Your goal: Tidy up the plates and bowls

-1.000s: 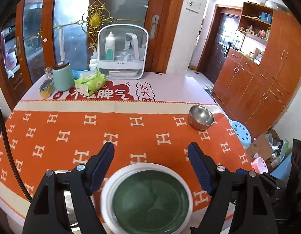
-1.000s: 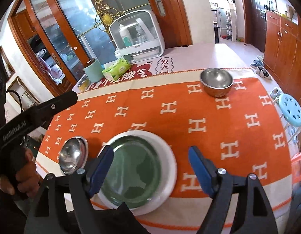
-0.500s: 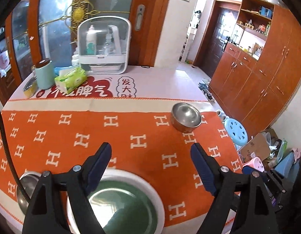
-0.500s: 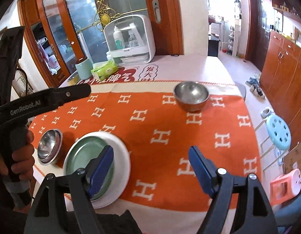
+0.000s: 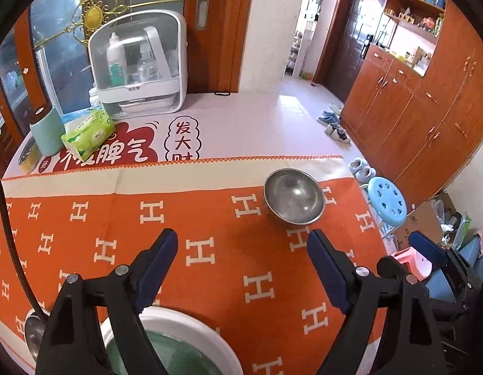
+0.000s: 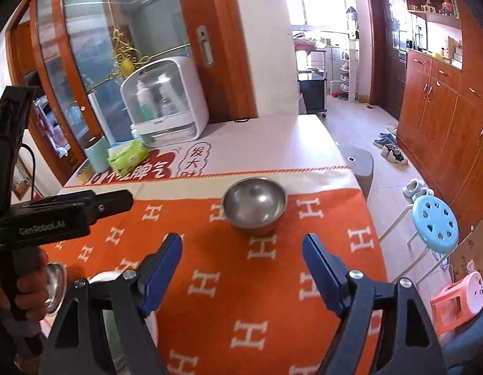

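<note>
On the orange cloth, a steel bowl is being framed between the wide-spread right gripper. Nothing is being held; the left gripper is likewise being kept wide and empty.

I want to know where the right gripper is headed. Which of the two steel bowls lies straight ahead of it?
The steel bowl near the far edge of the orange cloth, lying ahead between the open right gripper's fingers. The other steel bowl sits far left, beside the plate.

Both views are bright with daylight from the window and the open doorway at the back, where the white burns out. The steel bowl throws a soft shadow. Edges bend strongly, corners are black, details slightly soft.
</note>
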A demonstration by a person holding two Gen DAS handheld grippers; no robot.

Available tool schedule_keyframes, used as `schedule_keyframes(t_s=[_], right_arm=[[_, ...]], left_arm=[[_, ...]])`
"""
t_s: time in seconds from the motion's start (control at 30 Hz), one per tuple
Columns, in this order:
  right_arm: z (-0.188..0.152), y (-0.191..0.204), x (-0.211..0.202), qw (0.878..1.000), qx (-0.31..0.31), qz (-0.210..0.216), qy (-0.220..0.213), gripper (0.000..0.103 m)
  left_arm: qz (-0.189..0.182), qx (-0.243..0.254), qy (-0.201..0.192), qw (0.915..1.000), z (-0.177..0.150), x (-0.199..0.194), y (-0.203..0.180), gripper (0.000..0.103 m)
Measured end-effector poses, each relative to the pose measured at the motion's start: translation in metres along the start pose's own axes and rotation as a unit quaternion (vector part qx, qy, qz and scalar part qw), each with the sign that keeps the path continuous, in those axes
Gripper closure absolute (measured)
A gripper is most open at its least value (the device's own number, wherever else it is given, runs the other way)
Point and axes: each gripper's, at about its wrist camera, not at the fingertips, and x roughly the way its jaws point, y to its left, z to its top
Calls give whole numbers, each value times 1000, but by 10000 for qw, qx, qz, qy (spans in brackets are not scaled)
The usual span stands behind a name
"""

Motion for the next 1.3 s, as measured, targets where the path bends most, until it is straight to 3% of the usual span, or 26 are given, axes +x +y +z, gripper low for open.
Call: schedule_keyframes(t_s=[0.33,0.73,1.1,1.2,1.27,1.3], right_arm=[[4,-35,67,9997,210,60,-138,23],[-13,-61,131,9937,639,892,224,23],[-22,-61,163,9877,859,1188,549,42],[-24,-62,165,9858,978,1213,619,59],[-25,-64,166,9839,1098,1249,656,63],[-26,-66,167,9830,1145,1262,691,66]], left_arm=[[143,-8,464,9988,17,62,-10,19],[35,-340,937,9950,10,151,-16,19],[-186,-565,1106,9921,-2,193,-14,36],[-292,-642,1221,9900,-4,197,-12,46],[-381,-703,1326,9879,-6,201,-12,62],[-361,-705,1418,9867,-7,204,-13,64]])
